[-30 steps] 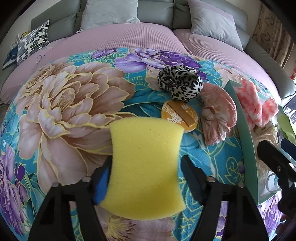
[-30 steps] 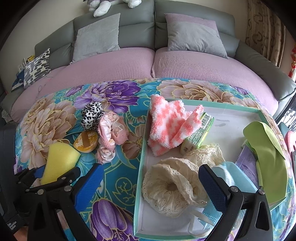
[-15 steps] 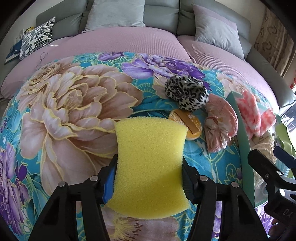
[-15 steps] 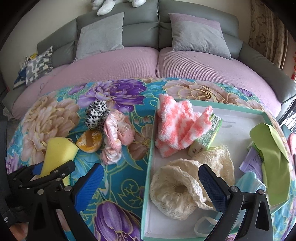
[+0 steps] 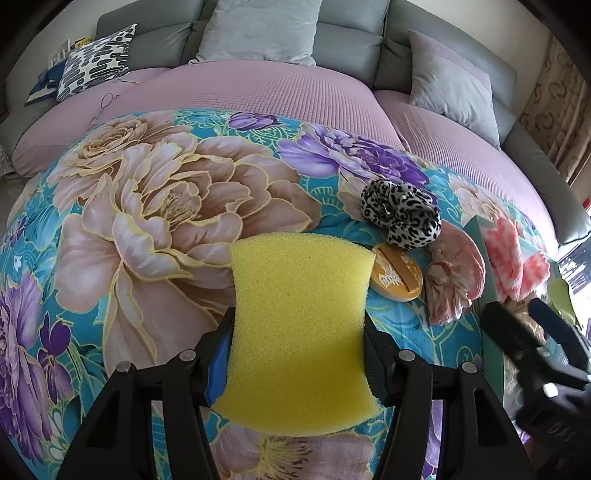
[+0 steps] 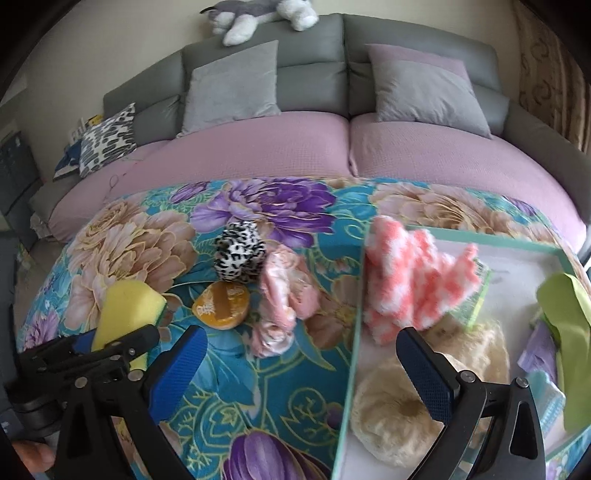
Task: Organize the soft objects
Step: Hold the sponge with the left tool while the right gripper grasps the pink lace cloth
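Observation:
My left gripper [image 5: 297,354] is shut on a yellow sponge [image 5: 299,325], pinched at its waist and held above the floral blanket [image 5: 147,221]. The sponge also shows in the right wrist view [image 6: 125,314] at the left. A leopard-print scrunchie [image 5: 400,216], an orange round puff [image 5: 397,273] and a pink satin cloth [image 5: 454,280] lie on the blanket to its right. My right gripper [image 6: 303,373] is open and empty, over the left rim of the teal tray [image 6: 354,332].
The tray holds a pink-white fluffy cloth [image 6: 410,280], a cream lace scrunchie [image 6: 399,413], a green cloth [image 6: 569,332] and a small packet [image 6: 476,306]. A purple-covered sofa [image 6: 295,147] with grey cushions stands behind. A plush toy [image 6: 266,14] lies on its back.
My left gripper has closed on the yellow sponge and lifted it slightly. My right gripper has shifted left, so the tray now sits further right in its view.

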`<state>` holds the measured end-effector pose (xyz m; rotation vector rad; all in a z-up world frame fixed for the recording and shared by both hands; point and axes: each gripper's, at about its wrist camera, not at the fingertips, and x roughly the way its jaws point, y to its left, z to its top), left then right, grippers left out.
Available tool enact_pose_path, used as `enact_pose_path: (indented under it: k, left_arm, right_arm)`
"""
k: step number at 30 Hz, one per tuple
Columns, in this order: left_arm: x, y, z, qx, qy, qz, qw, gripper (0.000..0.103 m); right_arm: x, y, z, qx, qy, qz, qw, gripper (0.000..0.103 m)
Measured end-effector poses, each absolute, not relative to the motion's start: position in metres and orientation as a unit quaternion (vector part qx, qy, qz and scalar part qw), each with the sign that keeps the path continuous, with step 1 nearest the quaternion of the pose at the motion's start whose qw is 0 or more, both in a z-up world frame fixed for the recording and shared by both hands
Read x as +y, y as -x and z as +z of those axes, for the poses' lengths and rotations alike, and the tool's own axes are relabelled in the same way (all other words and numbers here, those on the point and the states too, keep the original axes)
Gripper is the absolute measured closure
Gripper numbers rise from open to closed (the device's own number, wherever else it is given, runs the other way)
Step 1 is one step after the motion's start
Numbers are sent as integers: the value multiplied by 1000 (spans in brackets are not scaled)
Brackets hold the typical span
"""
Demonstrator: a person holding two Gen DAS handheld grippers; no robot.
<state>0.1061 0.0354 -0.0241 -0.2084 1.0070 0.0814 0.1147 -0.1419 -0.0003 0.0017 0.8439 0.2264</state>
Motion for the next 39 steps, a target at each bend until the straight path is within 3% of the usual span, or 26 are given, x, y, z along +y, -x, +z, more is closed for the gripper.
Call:
enact_pose_path:
  k: [8,11,12,16,19,21,24,39]
  left_arm:
    - [49,-105,-22,476,118,49,870,41]
    - [52,-104,-23,476,122,52,869,41]
    - [52,-104,-23,476,122,53,869,41]
    - [52,-105,-25,478,122,51,868,41]
    - [53,-106,-27,480,123,50,867,41]
    - [53,-107,-28,482,124,51,866,41]
    - [53,-107,-29,482,125,51,866,41]
    - [48,-112,-34,490,118,47,863,41]
  right_arm:
    - [-133,-125,-8,403,-12,125,906,25]
    - [-135,-127,-12,407,-18,123,905,46]
    - [-135,-128,-13,408,-20,122,905,49]
    - [-133,-131,-15,409,-24,128,903,50]
    - [-132,-133,-18,413,-27,127,901,61]
    - [-132,-135,-22,418,-28,124,900,61]
    - [-133,-137,-25,421,-32,120,898,69]
    - [-140,-145,-38,432,-57,115,893,78]
